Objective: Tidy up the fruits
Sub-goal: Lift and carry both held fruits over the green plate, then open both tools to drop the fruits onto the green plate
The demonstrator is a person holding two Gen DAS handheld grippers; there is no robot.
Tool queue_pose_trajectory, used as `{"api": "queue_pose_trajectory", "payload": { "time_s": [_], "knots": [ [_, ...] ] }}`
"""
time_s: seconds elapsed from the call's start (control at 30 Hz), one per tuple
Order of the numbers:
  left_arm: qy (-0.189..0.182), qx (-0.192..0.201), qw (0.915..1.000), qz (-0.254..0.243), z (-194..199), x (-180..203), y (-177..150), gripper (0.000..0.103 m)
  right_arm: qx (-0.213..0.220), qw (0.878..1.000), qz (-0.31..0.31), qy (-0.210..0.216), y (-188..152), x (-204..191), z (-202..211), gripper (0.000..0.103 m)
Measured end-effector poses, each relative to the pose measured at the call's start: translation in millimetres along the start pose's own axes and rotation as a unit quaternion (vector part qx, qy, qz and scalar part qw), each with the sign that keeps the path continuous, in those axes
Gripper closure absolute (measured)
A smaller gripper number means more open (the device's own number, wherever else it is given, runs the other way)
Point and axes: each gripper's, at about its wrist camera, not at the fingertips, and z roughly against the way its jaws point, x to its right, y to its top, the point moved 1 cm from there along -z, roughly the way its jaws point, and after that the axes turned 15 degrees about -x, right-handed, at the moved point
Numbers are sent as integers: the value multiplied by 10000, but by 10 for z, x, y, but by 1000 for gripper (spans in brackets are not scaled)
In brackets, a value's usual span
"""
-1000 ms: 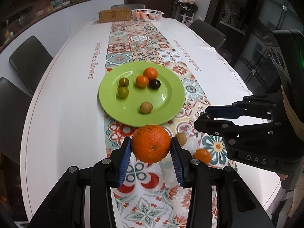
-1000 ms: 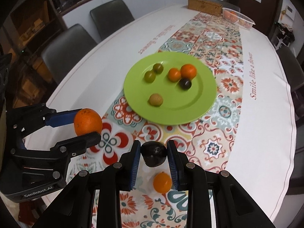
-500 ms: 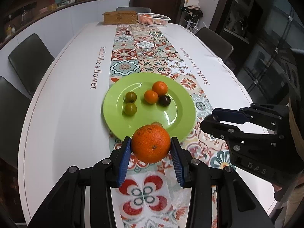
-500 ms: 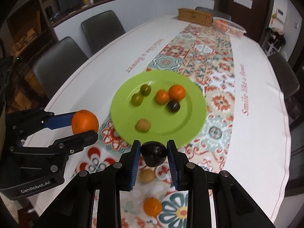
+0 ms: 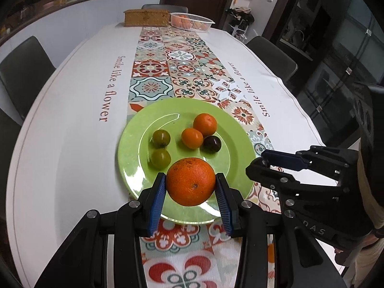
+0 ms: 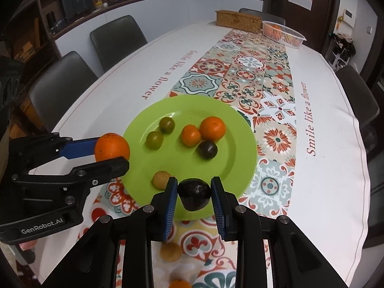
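Note:
My left gripper is shut on a large orange and holds it above the near rim of the green plate. It also shows in the right wrist view, with the orange at the plate's left edge. My right gripper is shut on a dark purple fruit above the plate's near rim. On the plate lie two green fruits, two small oranges, a dark fruit and a tan fruit.
A tan fruit and a small orange lie on the patterned runner below my right gripper. A wicker box and a white basket stand at the table's far end. Grey chairs line both sides.
Both grippers have moved forward with their fruits, from over the runner to over the plate's near rim. The loose fruits on the runner now lie behind the fingertips.

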Motion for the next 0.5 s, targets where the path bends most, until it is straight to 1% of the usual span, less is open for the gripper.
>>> {"api": "queue_pose_trajectory", "payload": {
  "time_s": [0.17, 0.27, 0.33, 0.37, 0.4, 0.43, 0.5],
  "knots": [
    [-46, -28, 10000, -30, -152, -34, 114, 62, -95, 9998, -112, 106, 90, 93, -148, 73],
    [40, -34, 9999, -98, -211, -33, 168, 62, -146, 9997, -167, 135, 118, 136, -214, 73],
    [75, 11, 9998, -171, -218, -20, 176, 56, -108, 9997, -160, 121, 123, 158, -235, 73],
    [81, 48, 9998, -191, -208, -16, 171, 50, -93, 9998, -151, 88, 124, 162, -237, 73],
    [116, 110, 9997, -199, -193, -11, 166, 47, -87, 9999, -134, 54, 125, 165, -238, 70],
    [150, 141, 9996, -206, -182, -7, 162, 47, -74, 9999, -135, 30, 126, 171, -236, 68],
    [244, 177, 9994, -186, -159, -6, 149, 47, -23, 9999, -98, 32, 119, 167, -217, 67]
  ]
}}
